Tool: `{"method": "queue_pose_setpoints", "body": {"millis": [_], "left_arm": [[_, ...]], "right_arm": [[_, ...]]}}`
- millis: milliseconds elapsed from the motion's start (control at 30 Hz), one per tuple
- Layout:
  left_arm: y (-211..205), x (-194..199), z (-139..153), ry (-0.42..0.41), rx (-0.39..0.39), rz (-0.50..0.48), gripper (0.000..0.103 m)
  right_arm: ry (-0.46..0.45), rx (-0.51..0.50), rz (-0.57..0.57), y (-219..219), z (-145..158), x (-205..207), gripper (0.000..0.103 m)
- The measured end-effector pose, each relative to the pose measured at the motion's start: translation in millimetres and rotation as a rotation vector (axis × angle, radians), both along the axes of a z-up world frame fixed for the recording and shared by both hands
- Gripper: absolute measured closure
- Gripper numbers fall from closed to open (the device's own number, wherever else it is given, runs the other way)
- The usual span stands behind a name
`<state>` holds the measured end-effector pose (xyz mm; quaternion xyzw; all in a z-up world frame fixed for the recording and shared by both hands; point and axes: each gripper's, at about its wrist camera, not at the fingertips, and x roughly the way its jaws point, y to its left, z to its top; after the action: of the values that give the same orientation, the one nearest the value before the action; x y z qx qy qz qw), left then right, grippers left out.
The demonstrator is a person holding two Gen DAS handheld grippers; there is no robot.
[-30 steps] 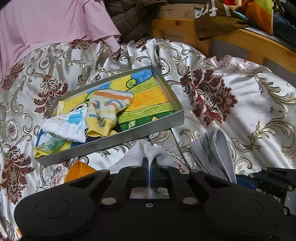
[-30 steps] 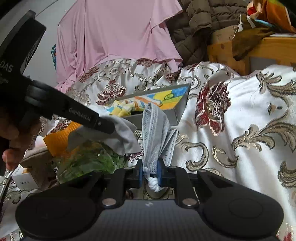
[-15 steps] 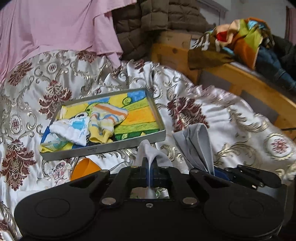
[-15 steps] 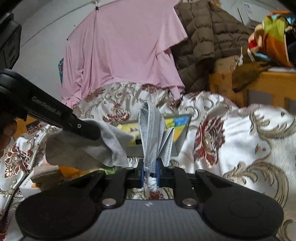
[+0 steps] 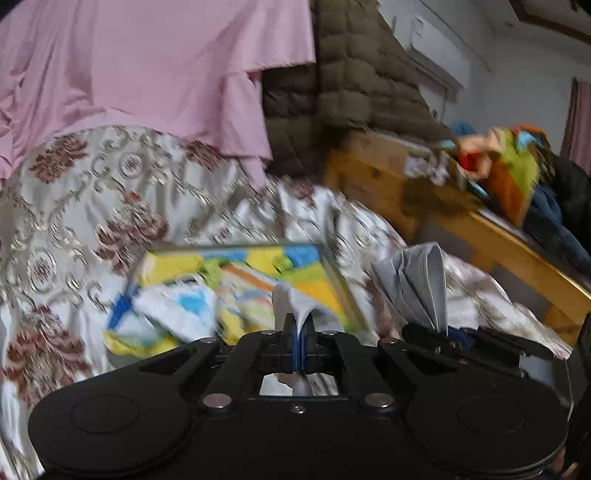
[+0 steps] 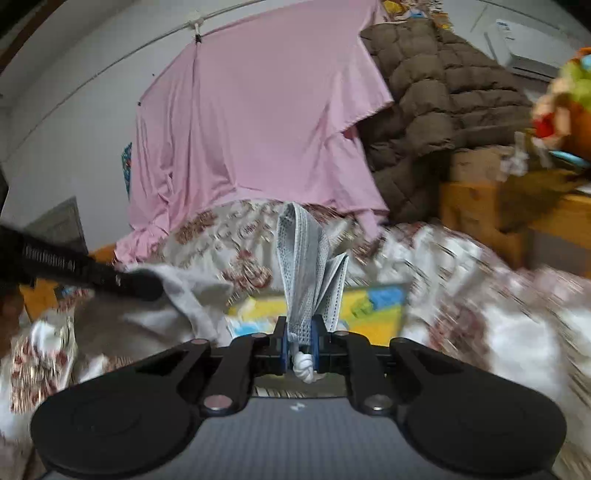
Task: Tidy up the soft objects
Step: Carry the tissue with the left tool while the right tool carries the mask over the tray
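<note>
With left gripper (image 5: 300, 334) clamped on the white cloth (image 5: 291, 302) and right gripper (image 6: 299, 332) clamped on the gray mask (image 6: 304, 258), best to carry both low toward the tray (image 5: 336, 280) at 12 o'clock, releasing only above it.

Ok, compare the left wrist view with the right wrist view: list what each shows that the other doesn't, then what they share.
Left wrist only: the left claw shut on a white cloth, and socks lying in the tray.
Right wrist only: the clothesline clip holding the pink sheet, and the mask's knotted ear loop in the right claw.
Both: the grey mask, tray, pink sheet, brown jacket, floral bedspread.
</note>
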<state>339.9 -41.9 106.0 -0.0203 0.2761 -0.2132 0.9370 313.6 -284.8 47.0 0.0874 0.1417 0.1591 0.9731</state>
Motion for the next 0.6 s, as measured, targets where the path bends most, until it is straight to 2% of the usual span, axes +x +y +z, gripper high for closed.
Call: {"method": "queue_pose_setpoints", "body": {"millis": [133,267,367,467,600], "left_arm": [[21,42,-3,-0.046,-0.03,0.059,0.103],[30,89,-12,-0.058,-0.074,0.101,0.103],[23,121,-18,-0.066,-0.084,0.087,0.102],[16,150,-26,-0.052,-0.132,0.077,0.102],[2,172,-47,-0.059,-0.163,0.064,0.102]], "right_arm": [[0.009,-0.011,0.06,26,13,61,0.09],[0.046,-0.041,0.059,41,18,105,0.09],[0.107,-0.068,0.037,36,18,121,0.09],[0.159,-0.14,0.007,26,21,130,0.09],[0.215,-0.218,-0.026,16,26,147,0.09]]}}
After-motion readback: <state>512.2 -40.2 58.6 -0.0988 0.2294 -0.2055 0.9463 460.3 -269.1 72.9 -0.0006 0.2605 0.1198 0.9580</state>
